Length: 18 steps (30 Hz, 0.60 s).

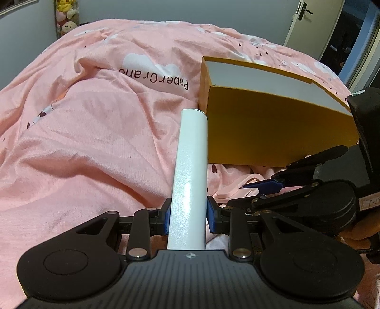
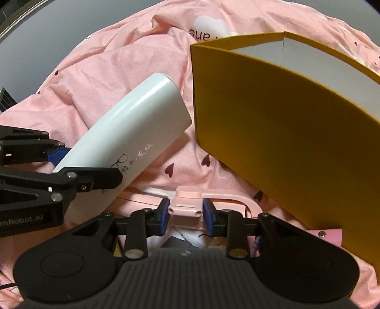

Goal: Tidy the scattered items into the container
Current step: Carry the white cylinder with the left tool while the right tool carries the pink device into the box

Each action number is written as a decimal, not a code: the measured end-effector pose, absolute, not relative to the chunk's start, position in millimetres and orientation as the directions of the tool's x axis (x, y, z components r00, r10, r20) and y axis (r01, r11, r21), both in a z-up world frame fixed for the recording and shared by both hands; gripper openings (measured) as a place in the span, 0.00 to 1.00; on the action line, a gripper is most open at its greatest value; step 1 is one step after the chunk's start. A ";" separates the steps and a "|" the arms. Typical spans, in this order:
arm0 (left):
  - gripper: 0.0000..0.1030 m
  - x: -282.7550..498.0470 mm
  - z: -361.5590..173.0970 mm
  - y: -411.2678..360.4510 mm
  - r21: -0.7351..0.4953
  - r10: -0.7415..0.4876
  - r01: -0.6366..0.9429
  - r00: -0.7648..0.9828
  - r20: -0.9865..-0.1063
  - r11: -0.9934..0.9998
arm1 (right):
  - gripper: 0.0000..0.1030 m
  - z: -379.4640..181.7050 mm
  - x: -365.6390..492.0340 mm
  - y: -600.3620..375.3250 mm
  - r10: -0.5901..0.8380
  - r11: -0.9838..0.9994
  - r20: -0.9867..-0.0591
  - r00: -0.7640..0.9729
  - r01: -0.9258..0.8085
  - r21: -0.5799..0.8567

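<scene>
Pink duvet (image 1: 95, 133), grey wall (image 1: 166, 10), white door (image 1: 308, 23)

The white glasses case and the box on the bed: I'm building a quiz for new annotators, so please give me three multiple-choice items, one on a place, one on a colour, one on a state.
1. Where is the long white glasses case?
A. inside the box
B. clamped in the left tongs, outside the box
C. lying loose on the bedding

2. What colour is the outside of the open cardboard box?
A. mustard yellow
B. blue
C. green

3. How do the right tongs stand?
A. wide open over bare bedding
B. shut on the white case
C. either side of a pink plastic clasp

Answers: 1 B, since the blue pads press both sides of the case, whose far end stops beside the box wall. 2 A, as its outer walls are yellow and the inside grey. 3 C, because the clasp sits between the pads, though actual contact is unclear.
</scene>
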<state>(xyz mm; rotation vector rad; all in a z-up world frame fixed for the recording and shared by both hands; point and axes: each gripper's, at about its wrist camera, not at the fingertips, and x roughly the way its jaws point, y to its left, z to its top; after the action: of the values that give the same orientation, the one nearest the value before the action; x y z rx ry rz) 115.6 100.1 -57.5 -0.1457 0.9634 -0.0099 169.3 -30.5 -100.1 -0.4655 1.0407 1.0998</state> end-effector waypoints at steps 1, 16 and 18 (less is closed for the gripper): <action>0.32 114.6 -55.4 99.3 -0.126 -0.071 -0.057 0.574 -0.816 0.990 | 0.31 -97.7 168.7 -31.9 0.503 0.424 -0.861 0.077 -0.890 0.169; 0.32 90.4 -7.0 88.2 -0.112 -0.049 -0.055 0.655 -0.754 0.992 | 0.30 -46.0 152.8 -64.1 0.588 0.415 -0.786 0.190 -0.905 0.092; 0.32 88.4 0.7 86.9 -0.113 -0.052 -0.049 0.666 -0.744 0.992 | 0.30 -37.1 150.8 -68.9 0.597 0.414 -0.776 0.204 -0.907 0.080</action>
<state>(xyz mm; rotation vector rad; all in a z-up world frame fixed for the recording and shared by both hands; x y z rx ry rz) 88.4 86.9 0.7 -0.1273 0.8424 -0.0013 150.8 -68.9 -37.1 -0.4431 0.8354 1.0969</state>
